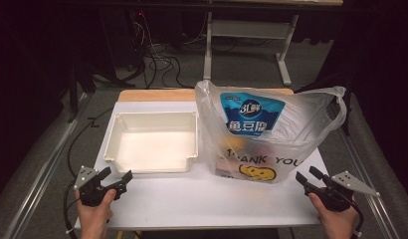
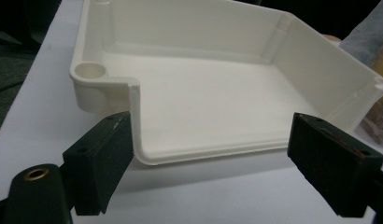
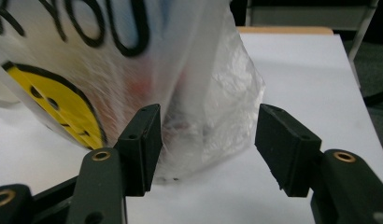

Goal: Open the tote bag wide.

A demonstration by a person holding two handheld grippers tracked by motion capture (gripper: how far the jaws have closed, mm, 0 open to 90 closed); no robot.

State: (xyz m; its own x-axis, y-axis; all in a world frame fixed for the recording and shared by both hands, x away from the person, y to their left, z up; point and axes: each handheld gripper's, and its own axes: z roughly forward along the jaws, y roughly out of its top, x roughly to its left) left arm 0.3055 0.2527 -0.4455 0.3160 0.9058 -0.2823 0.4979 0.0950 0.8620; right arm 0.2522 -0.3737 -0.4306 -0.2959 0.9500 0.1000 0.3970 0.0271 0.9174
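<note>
Black blocky fingers [image 3: 145, 140], crinkly clear plastic bag [image 3: 213, 93], smooth white tray [image 2: 203, 88]

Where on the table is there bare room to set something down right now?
The white table is bare along the near strip between the left gripper and right gripper. The shallow white plastic tray is also empty inside. The right half is crowded by the clear plastic shopping bag.

The tray [image 2: 203, 93] is smooth cream plastic with a soft sheen. The bag [image 1: 271, 134] is thin, crinkled, glossy clear film, printed. The table [image 1: 202, 194] has a matt white top with a wood edge. Both grippers' pads [image 3: 143, 140] look matt black.
</note>
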